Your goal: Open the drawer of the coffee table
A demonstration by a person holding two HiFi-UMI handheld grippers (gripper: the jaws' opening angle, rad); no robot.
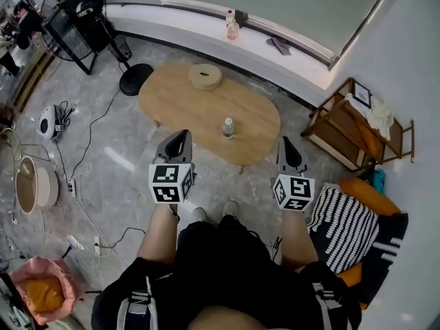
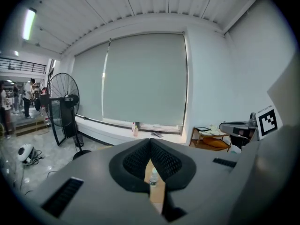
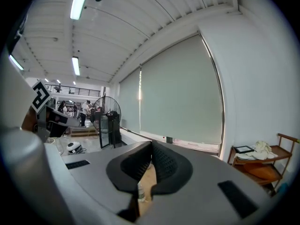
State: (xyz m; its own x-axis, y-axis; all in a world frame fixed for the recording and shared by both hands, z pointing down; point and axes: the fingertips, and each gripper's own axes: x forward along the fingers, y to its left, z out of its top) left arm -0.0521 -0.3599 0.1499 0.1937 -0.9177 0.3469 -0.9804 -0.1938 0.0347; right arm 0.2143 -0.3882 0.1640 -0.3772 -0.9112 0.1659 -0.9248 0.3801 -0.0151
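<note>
Coffee table (image 1: 180,107) with bottle (image 1: 227,126), tan disc (image 1: 205,76)

Two tongs (image 1: 180,136) (image 1: 287,144), one coffee table (image 1: 199,108), one wooden shelf unit (image 1: 338,126)

Near the black floor fan (image 1: 72,11) lies a white device (image 1: 48,121), and well apart from the fan stands a wooden shelf (image 1: 357,133) holding a picture frame (image 1: 362,95).

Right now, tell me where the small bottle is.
In the head view the small bottle stands upright on the coffee table, right of centre toward its near edge, apart from the round tan object at the far edge.
</note>
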